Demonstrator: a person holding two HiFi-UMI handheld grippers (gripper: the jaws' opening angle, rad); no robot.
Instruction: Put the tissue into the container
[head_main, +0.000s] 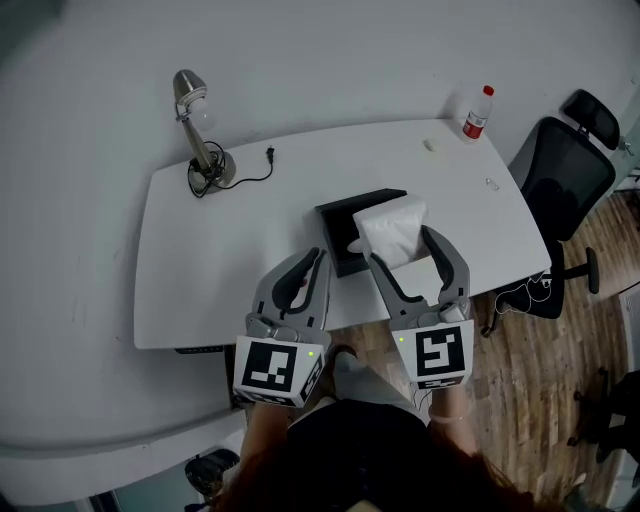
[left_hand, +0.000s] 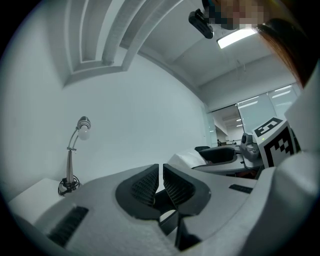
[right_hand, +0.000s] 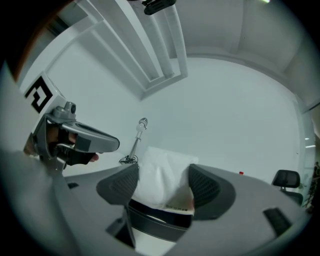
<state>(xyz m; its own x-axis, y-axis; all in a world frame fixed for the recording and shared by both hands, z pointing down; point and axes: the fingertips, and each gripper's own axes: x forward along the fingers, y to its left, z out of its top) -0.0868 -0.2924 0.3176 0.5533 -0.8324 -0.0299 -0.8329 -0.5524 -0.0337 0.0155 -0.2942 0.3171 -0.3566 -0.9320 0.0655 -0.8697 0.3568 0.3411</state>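
Your tissue pack (head_main: 392, 232) is a white, soft, wrapped block with creased sides and a line of small print near its lower edge. It sits tilted, clamped at its 2 sides between the jaws of your right gripper (head_main: 400, 245). It overlaps the right part of the container (head_main: 345, 225); whether it touches it can't be told. The container is 1 black rectangular box, open at the top. It stands on the white table (head_main: 200, 260), near the middle of the front edge.
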